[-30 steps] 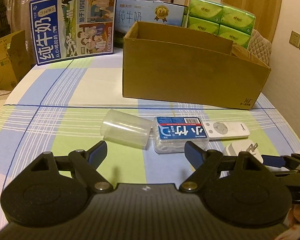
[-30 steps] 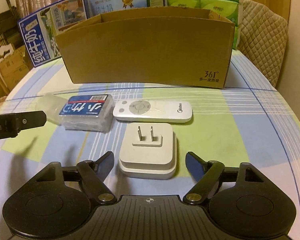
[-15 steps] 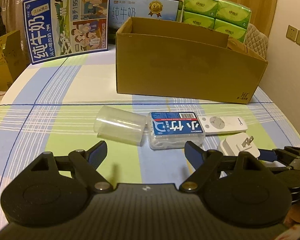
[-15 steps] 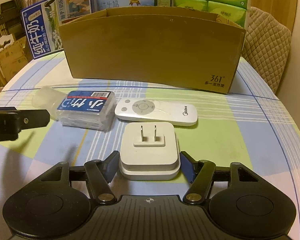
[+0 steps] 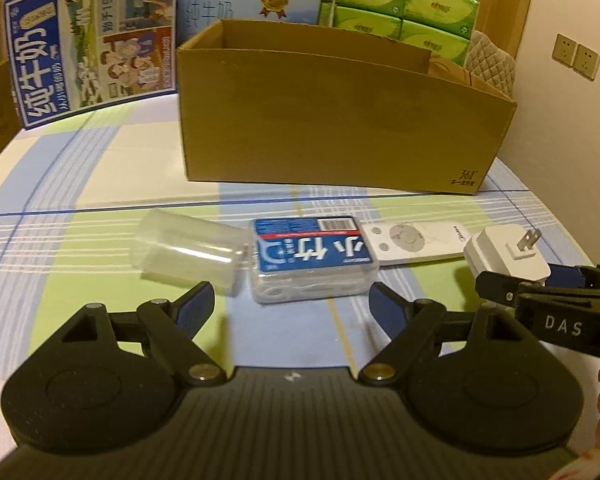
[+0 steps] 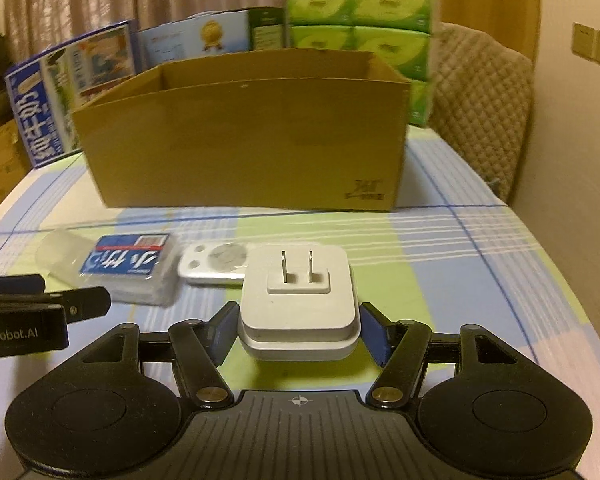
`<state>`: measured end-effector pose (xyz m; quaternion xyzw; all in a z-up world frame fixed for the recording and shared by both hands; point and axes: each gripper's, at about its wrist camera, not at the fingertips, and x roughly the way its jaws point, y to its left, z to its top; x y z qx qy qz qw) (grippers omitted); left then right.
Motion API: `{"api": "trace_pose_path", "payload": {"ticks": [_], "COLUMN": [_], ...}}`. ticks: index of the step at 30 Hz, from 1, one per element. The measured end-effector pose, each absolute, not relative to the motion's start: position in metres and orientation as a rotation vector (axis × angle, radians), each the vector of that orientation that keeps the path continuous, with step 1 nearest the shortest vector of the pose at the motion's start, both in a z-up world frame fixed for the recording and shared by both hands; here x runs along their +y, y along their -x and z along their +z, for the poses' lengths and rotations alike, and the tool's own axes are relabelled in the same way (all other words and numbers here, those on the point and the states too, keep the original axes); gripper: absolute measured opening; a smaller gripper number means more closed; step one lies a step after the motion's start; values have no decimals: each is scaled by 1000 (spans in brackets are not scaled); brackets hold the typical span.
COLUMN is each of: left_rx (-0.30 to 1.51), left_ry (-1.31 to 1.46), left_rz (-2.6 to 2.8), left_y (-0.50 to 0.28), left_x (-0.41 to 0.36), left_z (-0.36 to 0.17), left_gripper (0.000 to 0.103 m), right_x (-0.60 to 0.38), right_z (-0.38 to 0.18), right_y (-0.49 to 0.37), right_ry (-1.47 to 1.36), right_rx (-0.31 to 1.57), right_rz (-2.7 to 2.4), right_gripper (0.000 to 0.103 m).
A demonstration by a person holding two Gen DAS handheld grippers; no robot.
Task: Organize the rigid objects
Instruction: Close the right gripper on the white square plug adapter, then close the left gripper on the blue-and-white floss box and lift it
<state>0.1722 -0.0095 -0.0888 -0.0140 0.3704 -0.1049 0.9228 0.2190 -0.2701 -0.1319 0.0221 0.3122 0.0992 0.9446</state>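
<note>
White plug adapter (image 6: 298,308) clamped in right gripper (image 6: 298,332) fingers (tilted downward); left gripper (image 5: 290,306) fingers wide.

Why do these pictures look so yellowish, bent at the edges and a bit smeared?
Both wrist views: warm, dim indoor light tints everything, and the fisheye lens bows the tablecloth stripes and darkens the corners. Left wrist view: mild blur on the cardboard box. Right wrist view: blur smears the dental-floss box label and the remote; the held plug adapter stays sharp.
</note>
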Motion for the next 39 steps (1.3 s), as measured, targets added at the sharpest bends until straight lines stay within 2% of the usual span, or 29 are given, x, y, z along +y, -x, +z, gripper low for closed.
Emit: {"api": "trace_pose_path", "payload": {"ticks": [25, 39], "left_rx": [771, 785], "left_ry": [19, -35], "left_rz": [-198, -179], "left_y": [-216, -190], "left_x": [-37, -36], "left_z": [-115, -105], "left_gripper": [85, 84], "right_x": [-285, -285], "right_z": [-132, -132], "right_y": [-226, -227], "right_ry": [-111, -126], "right_rx": [659, 664], "right_rz": [168, 173], "right_gripper": [61, 61]}}
